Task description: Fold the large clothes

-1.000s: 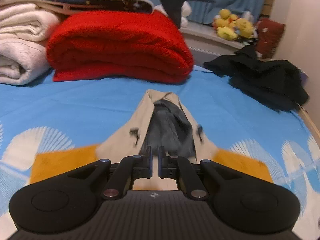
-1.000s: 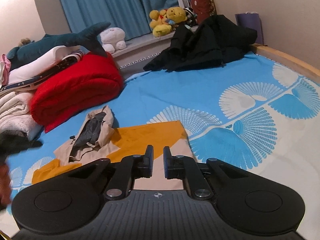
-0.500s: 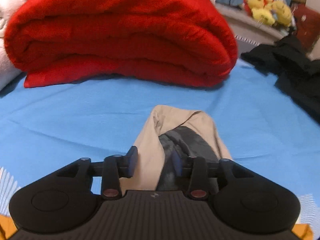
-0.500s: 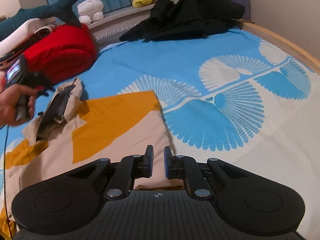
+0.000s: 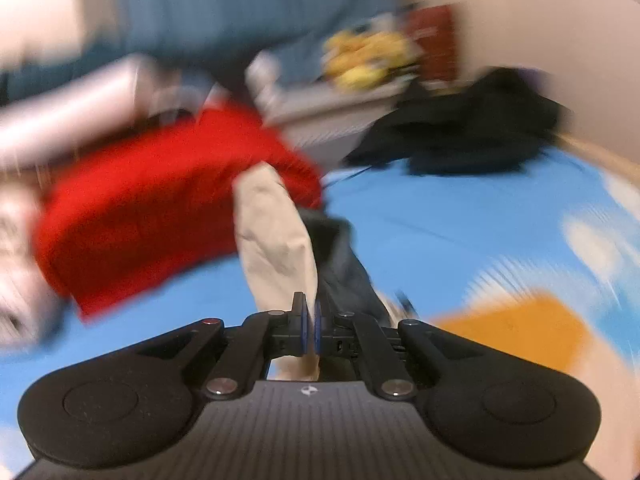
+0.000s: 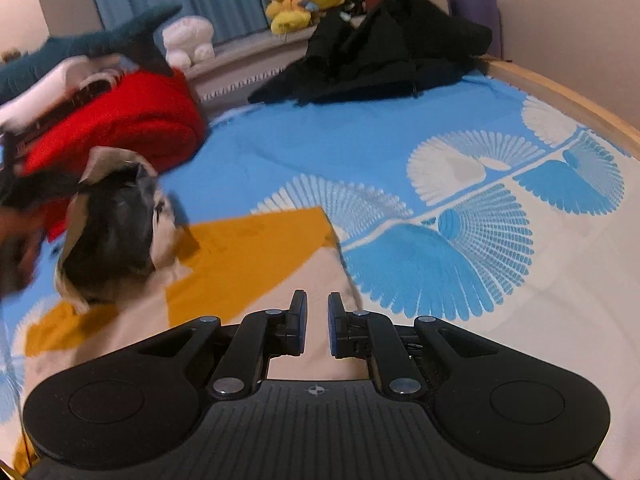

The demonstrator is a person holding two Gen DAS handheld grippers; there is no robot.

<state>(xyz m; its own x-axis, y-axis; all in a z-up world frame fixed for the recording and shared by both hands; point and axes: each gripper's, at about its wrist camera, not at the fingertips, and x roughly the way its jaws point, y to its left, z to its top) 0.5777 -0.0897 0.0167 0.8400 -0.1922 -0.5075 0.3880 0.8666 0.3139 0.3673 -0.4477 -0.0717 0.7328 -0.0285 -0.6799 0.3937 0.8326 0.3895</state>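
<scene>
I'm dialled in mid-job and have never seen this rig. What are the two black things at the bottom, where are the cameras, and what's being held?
They are handheld two-finger grippers, each with a camera looking along its fingers. In the blurred left view, the left gripper is shut on the beige hood of a beige-and-orange garment lying on the blue bedspread. In the right view, the right gripper shows a narrow gap and no cloth between its jaws. A red blanket and dark clothes lie behind.

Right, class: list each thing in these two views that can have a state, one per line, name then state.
Left gripper: shut on the hood.
Hood: lifted off the bed, dark lining showing.
Jacket: spread flat, not yet folded.
Right gripper: slightly open, empty, over the jacket.
Red blanket: folded.
Black clothes: heaped, unfolded.
</scene>
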